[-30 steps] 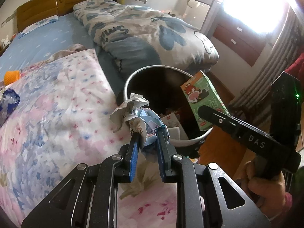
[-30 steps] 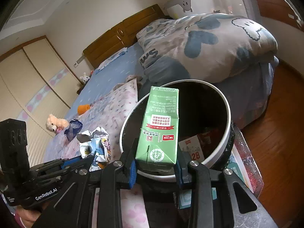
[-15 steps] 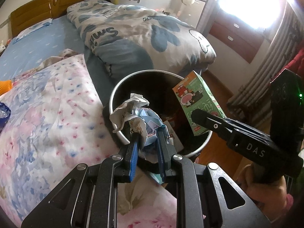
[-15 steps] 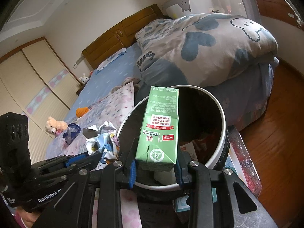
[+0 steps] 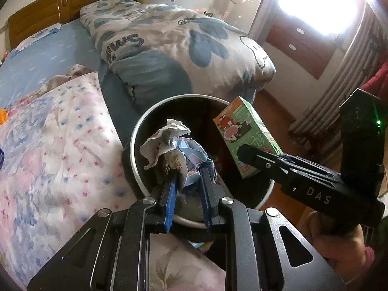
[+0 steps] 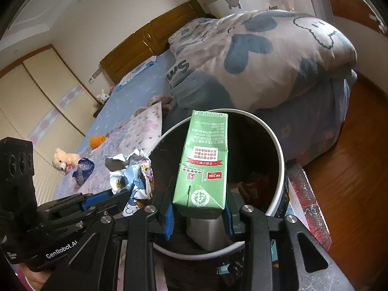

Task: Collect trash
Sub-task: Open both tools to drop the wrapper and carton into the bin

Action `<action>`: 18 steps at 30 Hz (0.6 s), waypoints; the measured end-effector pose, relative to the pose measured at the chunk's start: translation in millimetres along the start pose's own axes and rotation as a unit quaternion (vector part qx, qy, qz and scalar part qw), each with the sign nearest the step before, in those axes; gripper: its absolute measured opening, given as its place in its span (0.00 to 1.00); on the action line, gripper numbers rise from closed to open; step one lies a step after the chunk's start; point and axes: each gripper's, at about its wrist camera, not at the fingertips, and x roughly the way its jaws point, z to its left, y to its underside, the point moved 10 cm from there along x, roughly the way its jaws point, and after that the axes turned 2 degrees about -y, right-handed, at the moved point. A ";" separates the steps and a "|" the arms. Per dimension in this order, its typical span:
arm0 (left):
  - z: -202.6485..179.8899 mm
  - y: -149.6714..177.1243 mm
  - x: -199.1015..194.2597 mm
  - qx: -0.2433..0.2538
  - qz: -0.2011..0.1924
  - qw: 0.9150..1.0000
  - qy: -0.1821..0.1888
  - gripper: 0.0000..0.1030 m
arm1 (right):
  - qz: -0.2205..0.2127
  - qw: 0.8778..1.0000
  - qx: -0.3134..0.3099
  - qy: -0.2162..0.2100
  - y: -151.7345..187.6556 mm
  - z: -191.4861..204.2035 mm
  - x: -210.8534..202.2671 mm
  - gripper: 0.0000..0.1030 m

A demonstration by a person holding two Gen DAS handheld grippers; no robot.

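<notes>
L tongs (image 5: 188, 181) are clamped on a crumpled wad of white and pale-blue printed paper (image 5: 173, 146), blue pads pinching its lower part, and the wad is held above the mouth of the round white-rimmed trash bin with a dark inside (image 5: 135, 143), over its near-left edge. In the R wrist view the same paper wad (image 6: 132, 172) shows at the bin's left rim (image 6: 278, 150), w/ the L tongs (image 6: 116, 197) gripping it from below-left. R tongs (image 6: 197, 214) are closed on the base of a green rectangular drink carton with red and white label print (image 6: 205, 160); carton stands roughly upright betw. the two fingers, its top leaning away over the bin opening. From the L wrist view the carton (image 5: 245, 143) is tilted above the bin's right side, cartoon print facing out, w/ the R tongs (image 5: 252, 157) holding it from the right. Inside the bin: some red and white packaging at the bottom (image 6: 252, 184), details too dark to make out. Bin stands just beside the bed, next to a pink-and-blue floral quilt (image 5: 60, 145); a grey-blue heart-pattern duvet (image 5: 169, 48) is heaped behind it. Further back on the bed: small white plush toy (image 6: 64, 160), an orange object (image 6: 97, 141) and a crumpled blue wrapper (image 6: 83, 171).
</notes>
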 end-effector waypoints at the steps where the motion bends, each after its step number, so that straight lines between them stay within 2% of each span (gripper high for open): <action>1: 0.4 -0.5 2.0 -0.001 0.001 1.000 0.001 0.18 | 0.000 1.000 0.001 0.000 -1.2 -0.6 0.5 0.32; 4: 2.0 -0.4 5.7 -0.004 0.004 1.000 0.001 0.19 | -0.001 1.000 0.006 0.001 -3.5 -2.6 1.5 0.34; 6: 3.6 0.4 7.1 -0.007 0.007 1.000 0.002 0.27 | -0.002 1.000 0.010 0.003 -5.4 -5.5 2.3 0.34; 8: 5.8 2.2 5.3 -0.012 0.004 1.000 0.004 0.45 | -0.003 1.000 0.014 0.003 -6.9 -6.8 2.4 0.35; 10: 9.0 4.9 2.7 -0.013 0.002 1.000 0.001 0.48 | -0.006 1.000 0.017 0.004 -8.5 -7.6 1.5 0.37; 11: 11.0 7.5 1.4 -0.015 0.002 1.000 0.002 0.49 | -0.009 1.000 0.019 0.004 -9.1 -7.8 0.4 0.41; 15: 22.8 18.7 -5.1 -0.029 0.001 1.000 0.001 0.49 | -0.019 0.999 0.027 0.001 -9.3 -4.8 -4.2 0.47; 18: 37.4 29.9 -10.2 -0.042 0.002 0.999 -0.006 0.49 | -0.027 0.999 0.031 -0.008 -8.7 3.4 -7.3 0.58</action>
